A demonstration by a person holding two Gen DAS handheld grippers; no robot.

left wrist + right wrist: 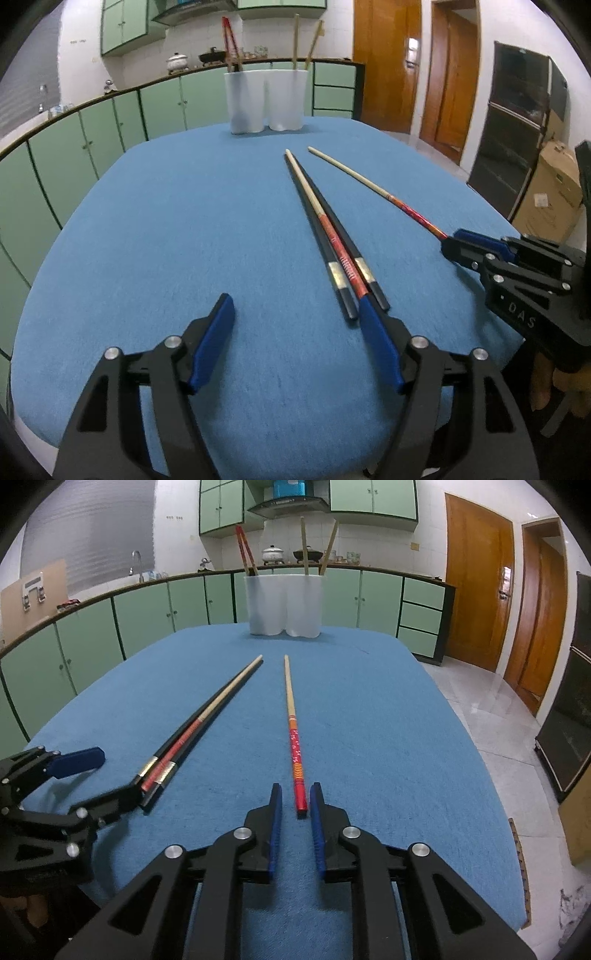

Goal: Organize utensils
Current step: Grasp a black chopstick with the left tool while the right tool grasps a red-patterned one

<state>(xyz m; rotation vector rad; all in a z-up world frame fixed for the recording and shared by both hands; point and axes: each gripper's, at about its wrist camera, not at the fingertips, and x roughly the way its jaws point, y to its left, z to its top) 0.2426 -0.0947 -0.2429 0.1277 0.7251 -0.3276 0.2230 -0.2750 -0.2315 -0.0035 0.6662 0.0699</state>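
Note:
A bundle of chopsticks (332,243), two black and one red, lies on the blue table, its butt ends beside my left gripper's right finger (376,332). My left gripper (295,301) stands open above the cloth with nothing between its pads; the right wrist view shows it (120,771) at the bundle (192,731). A single red-and-bamboo chopstick (293,731) lies flat, its red end between the fingers of my right gripper (295,788). Those jaws stand narrowly apart and the pads do not press on it. A white two-compartment holder (284,605) stands at the far edge.
The holder (266,103) has red chopsticks (245,550) in its left compartment and bamboo ones (314,546) in its right. The blue-covered table (166,221) drops off on all sides. Green cabinets run behind it; wooden doors and a cardboard box (554,192) are at the right.

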